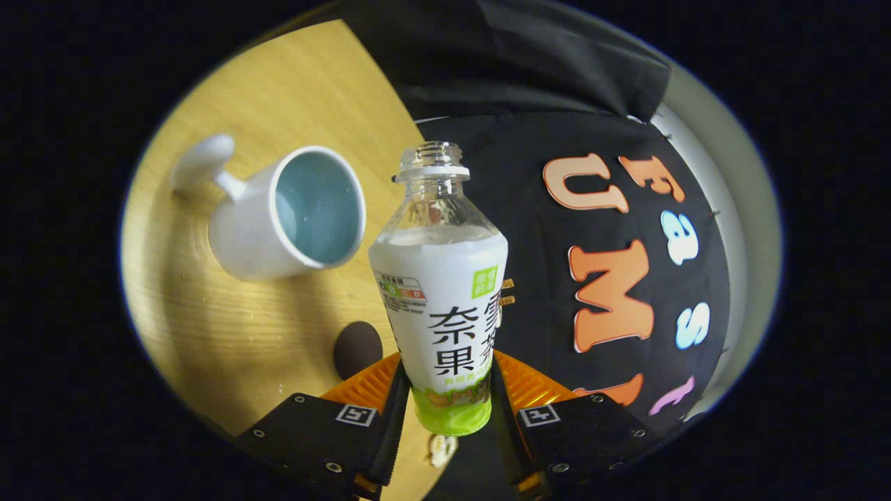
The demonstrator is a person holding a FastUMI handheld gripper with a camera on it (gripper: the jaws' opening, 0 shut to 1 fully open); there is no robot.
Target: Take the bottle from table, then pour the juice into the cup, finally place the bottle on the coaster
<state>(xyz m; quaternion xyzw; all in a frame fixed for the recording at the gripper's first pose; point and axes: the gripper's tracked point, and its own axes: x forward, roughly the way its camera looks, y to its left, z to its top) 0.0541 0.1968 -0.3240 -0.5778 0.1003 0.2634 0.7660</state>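
Two fingers are clamping the lower body of the uncapped clear plastic bottle with its white-and-green label, holding it between them above the pale wooden bench. Beyond the fingers and to their left, the white ceramic cup with a blue interior is standing. A dark round coaster is lying just ahead of the left finger. Tipping too early risks spilling juice short of the rim; a loose grip risks slippage.
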